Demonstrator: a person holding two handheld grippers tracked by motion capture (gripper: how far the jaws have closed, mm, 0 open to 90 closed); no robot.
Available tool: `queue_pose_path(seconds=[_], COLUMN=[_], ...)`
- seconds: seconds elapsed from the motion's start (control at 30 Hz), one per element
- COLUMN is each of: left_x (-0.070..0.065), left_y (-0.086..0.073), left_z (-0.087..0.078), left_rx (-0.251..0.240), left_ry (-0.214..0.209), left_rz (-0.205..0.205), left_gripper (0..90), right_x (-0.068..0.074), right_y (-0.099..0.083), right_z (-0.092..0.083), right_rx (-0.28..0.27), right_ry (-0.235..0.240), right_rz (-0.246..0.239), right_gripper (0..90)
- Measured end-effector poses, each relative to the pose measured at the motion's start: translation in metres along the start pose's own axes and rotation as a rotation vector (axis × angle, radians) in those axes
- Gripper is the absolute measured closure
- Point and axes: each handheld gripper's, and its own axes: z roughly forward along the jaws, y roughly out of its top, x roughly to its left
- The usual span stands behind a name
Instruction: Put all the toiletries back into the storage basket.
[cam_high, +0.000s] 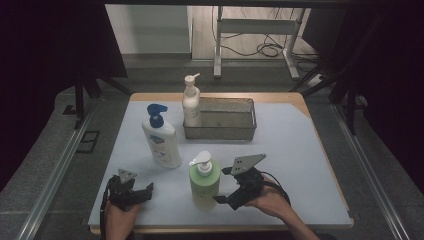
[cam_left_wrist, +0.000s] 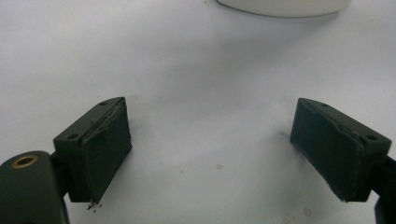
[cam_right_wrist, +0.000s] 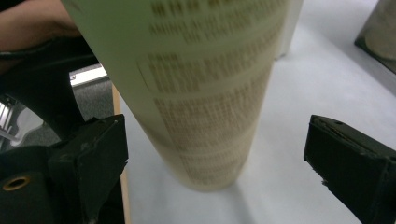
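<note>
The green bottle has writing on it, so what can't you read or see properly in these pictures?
- Green bottle: right gripper view, its label print is blurred and its top is cut off by the upper edge.
- White bottle: left gripper view, the upper edge cuts off all but its base.
- Metal basket: high view, its near wall hides part of the bottom inside.

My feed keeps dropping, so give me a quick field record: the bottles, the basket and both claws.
green pump bottle: upright, near table edge, between the right claw's jaws
right claw: open, pads clear of the bottle
left claw: open, nothing between its jaws
blue-pump bottle: upright, left of centre
white pump bottle: upright in the basket's left end
metal basket: far middle of table
</note>
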Motion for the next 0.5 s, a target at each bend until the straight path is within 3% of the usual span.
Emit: queue_pose_path(seconds=[0.5], left_x=[0.000], left_y=[0.000], left_z=[0.000], left_rx=[0.000], left_ry=[-0.001], left_rz=[-0.004], left_gripper=[11.8], right_x=[0.010], right_y=[0.021], right_z=[0.009], right_rx=[-0.006], right_ry=[0.000], right_rz=[-0.039], right_gripper=[3.2])
